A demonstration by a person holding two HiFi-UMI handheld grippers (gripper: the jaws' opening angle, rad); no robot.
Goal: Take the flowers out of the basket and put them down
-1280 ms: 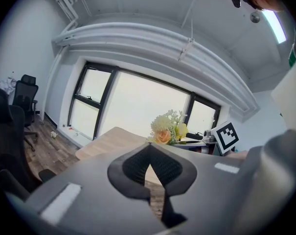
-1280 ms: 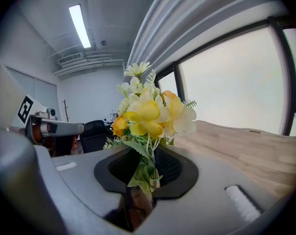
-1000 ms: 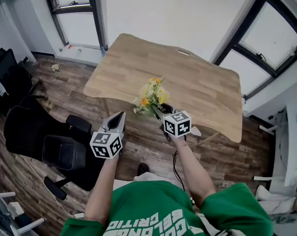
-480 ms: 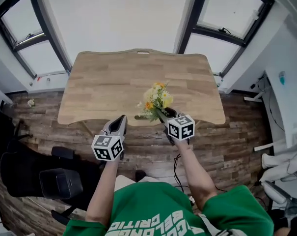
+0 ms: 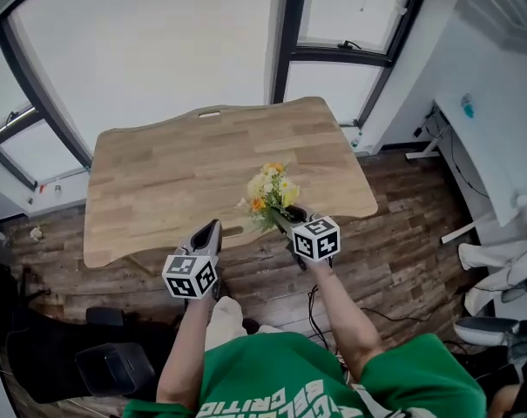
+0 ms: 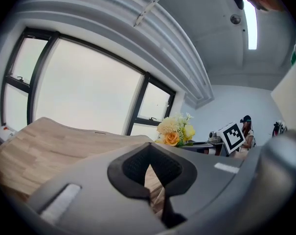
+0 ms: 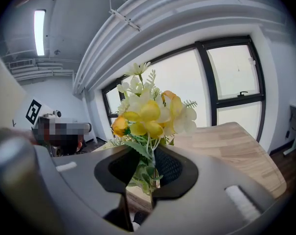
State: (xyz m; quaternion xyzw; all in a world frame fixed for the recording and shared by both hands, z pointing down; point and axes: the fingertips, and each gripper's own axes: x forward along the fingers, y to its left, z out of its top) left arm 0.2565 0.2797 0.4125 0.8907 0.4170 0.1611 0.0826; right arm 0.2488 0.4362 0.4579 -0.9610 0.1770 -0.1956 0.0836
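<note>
Two right fingers (image 7: 214,180) clamp flowers (image 7: 148,114); left fingers (image 6: 84,180) pressed together.

Bright daylight floods through the windows (image 5: 354,7), fisheye edges bend and corners vignette dark.

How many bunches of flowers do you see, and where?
1: the bunch of flowers is held in the right gripper's jaws, by the near edge of the wooden table. No other shows.
</note>
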